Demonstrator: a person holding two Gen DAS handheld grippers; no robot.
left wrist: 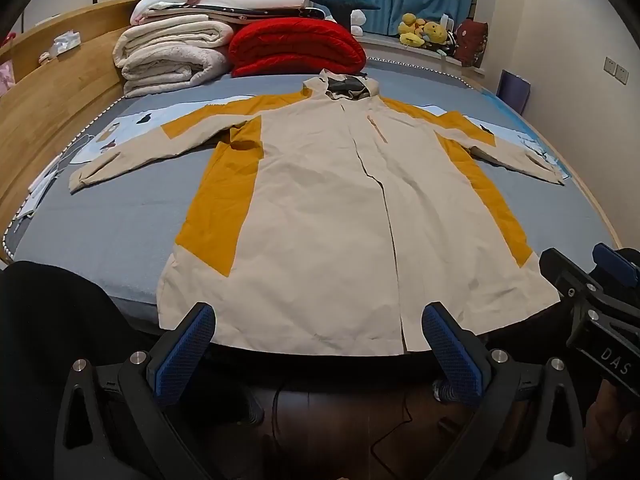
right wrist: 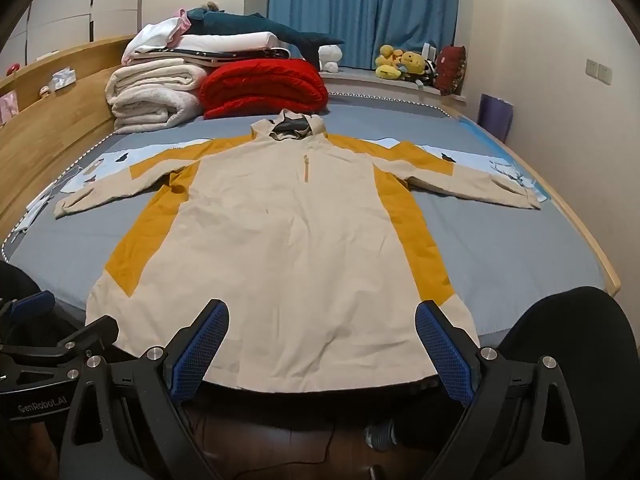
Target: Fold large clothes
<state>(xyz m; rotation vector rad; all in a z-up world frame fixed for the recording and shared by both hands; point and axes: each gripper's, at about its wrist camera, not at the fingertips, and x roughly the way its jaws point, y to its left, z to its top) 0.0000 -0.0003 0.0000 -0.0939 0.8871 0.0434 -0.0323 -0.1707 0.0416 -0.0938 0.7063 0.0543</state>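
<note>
A large cream and mustard hooded jacket [left wrist: 320, 208] lies flat, front up, on the grey-blue bed [left wrist: 104, 232], both sleeves spread sideways and the hood toward the far end. It also shows in the right wrist view [right wrist: 288, 240]. My left gripper [left wrist: 318, 326] is open and empty, just short of the jacket's hem at the bed's near edge. My right gripper [right wrist: 322, 330] is open and empty, also at the hem, a little to the right. The right gripper's body shows at the right of the left wrist view [left wrist: 592, 300].
Folded white blankets [left wrist: 172, 56] and a red quilt [left wrist: 296, 46] are stacked at the far end of the bed. A wooden headboard [left wrist: 48, 96] runs along the left. Plush toys [left wrist: 424, 30] sit on the windowsill under blue curtains. Dark floor lies below the grippers.
</note>
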